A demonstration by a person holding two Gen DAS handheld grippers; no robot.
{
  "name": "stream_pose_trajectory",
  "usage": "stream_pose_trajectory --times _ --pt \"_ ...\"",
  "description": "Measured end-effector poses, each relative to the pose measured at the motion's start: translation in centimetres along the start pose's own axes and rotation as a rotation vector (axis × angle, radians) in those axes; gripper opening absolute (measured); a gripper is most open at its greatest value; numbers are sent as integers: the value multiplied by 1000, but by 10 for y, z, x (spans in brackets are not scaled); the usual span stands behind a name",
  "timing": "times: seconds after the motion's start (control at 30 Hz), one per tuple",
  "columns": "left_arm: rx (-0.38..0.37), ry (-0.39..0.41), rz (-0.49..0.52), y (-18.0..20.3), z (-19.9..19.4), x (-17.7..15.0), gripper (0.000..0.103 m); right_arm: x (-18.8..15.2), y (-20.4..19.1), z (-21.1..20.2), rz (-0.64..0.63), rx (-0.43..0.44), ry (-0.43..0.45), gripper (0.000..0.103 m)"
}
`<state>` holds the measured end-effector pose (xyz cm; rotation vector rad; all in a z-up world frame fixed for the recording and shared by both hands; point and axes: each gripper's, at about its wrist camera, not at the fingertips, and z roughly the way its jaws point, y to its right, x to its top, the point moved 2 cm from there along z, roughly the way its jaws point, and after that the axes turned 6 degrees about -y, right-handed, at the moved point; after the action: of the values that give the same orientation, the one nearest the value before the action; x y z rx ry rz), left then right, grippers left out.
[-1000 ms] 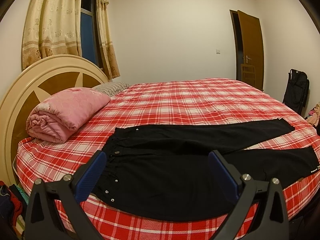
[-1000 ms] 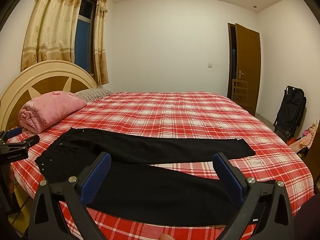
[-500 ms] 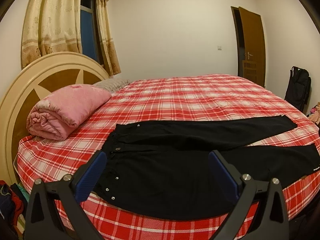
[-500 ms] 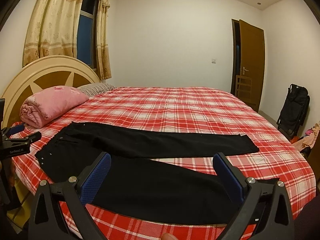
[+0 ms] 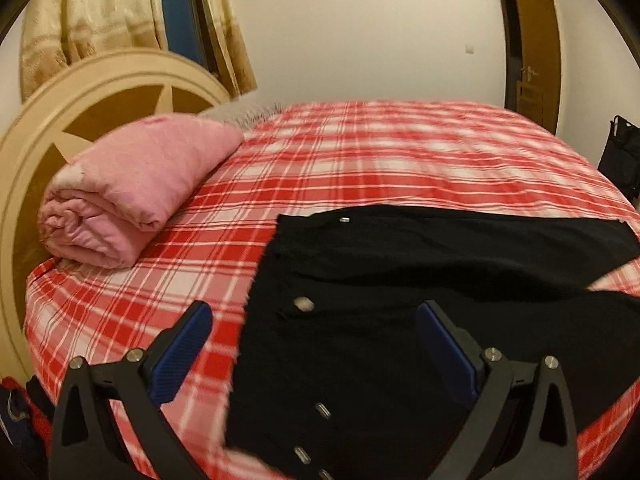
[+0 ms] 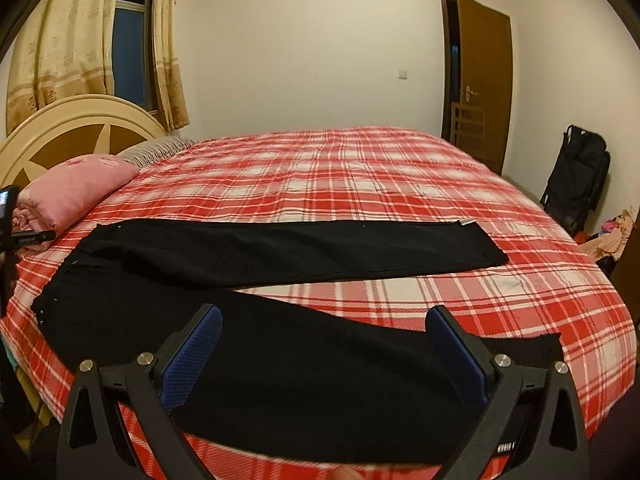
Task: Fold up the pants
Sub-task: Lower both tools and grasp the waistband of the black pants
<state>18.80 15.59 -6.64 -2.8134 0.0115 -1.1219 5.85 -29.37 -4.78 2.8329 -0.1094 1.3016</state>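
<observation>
Right wrist: black pants point(image 6: 280, 280) flat on plaid bed point(image 6: 360, 176).

From where I steer, the pants point(image 6: 280, 288) lie flat on the bed point(image 6: 380, 176), along its near edge, waist to the left and both legs running right, one leg behind the other with a strip of bedding between them. A rolled blanket point(image 5: 132, 188) sits on the bed left of the waist, against the headboard point(image 5: 80, 108). My left tongs point(image 5: 312, 356) hang above the waist; my right tongs point(image 6: 324, 352) hang above the nearer leg. A door point(image 6: 484, 80) stands beyond the bed's far right.
</observation>
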Motion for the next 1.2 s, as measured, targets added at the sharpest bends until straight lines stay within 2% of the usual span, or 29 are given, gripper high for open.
stream_pose_trajectory --times 0.1,0.13,0.17,0.23,0.3,0.43,0.53,0.63,0.8,0.93,1.0,1.03,1.07,1.13,1.2 --pt "-11 -66 -32 -18 38 21 103 10 16 18 1 -26 -36 102" --pt "-27 -98 -49 -24 53 28 96 14 21 23 3 -26 -45 102" --pt "-40 -124 -63 -29 68 35 86 17 28 29 8 -31 -56 102" --pt "-38 -162 -69 -35 92 46 80 25 40 41 17 -51 -76 102" --pt "-61 -178 -81 -37 113 57 79 32 52 51 31 -62 -94 102" --pt "-52 -219 -63 -33 151 74 78 44 72 74 44 -71 -126 102" --pt "-54 -263 -54 -32 181 81 67 52 88 90 68 -80 -149 102" --pt "-67 -303 -72 -34 207 82 67 60 107 104 101 -91 -166 102" --pt "-124 -321 -110 -38 226 78 70 79 138 129 117 -114 -178 102" --pt "-150 -303 -78 -36 228 76 73 95 172 150 191 -111 -195 101" --pt "-161 -300 -57 -35 225 76 67 103 190 163 226 -115 -213 92" --pt "-177 -298 -41 -33 223 78 54 106 198 171 235 -115 -228 88" --pt "-193 -298 -27 -31 222 79 45 109 208 179 246 -120 -244 82" --pt "-180 -294 0 -25 218 81 39 115 227 193 273 -134 -264 80" --pt "-172 -282 29 -22 215 80 37 120 245 211 290 -123 -286 80"
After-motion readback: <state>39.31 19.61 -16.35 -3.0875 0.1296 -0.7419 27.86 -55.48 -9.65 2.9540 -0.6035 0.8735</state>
